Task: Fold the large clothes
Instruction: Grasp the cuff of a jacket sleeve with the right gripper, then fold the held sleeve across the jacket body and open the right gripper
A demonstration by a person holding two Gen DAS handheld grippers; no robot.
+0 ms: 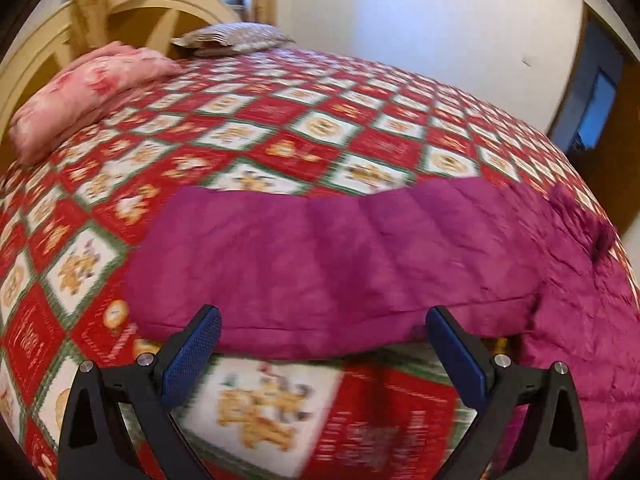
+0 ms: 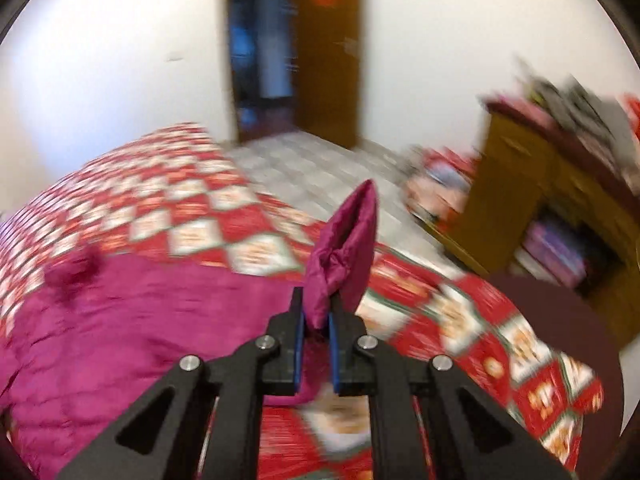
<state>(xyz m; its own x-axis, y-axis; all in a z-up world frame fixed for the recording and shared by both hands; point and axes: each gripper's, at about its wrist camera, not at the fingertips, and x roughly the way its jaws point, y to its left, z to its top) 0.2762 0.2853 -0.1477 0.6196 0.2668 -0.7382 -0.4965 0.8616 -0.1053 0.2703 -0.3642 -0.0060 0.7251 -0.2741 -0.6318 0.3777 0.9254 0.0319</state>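
A magenta quilted jacket [image 1: 340, 256] lies on the bed, its folded part spread across the middle of the left wrist view. My left gripper [image 1: 324, 320] is open and empty, its blue pads [image 1: 192, 352] just short of the jacket's near edge. In the right wrist view the jacket [image 2: 132, 320] lies at the left. My right gripper [image 2: 316, 312] is shut on a puffy end of the jacket [image 2: 348, 248], which sticks up between the fingers above the bed.
The bed carries a red, white and green patterned quilt [image 1: 280, 128]. A pink pillow [image 1: 80, 92] and a patterned pillow [image 1: 232, 38] lie by the headboard. A wooden cabinet [image 2: 540, 184] stands right of the bed, an open doorway [image 2: 276, 60] beyond.
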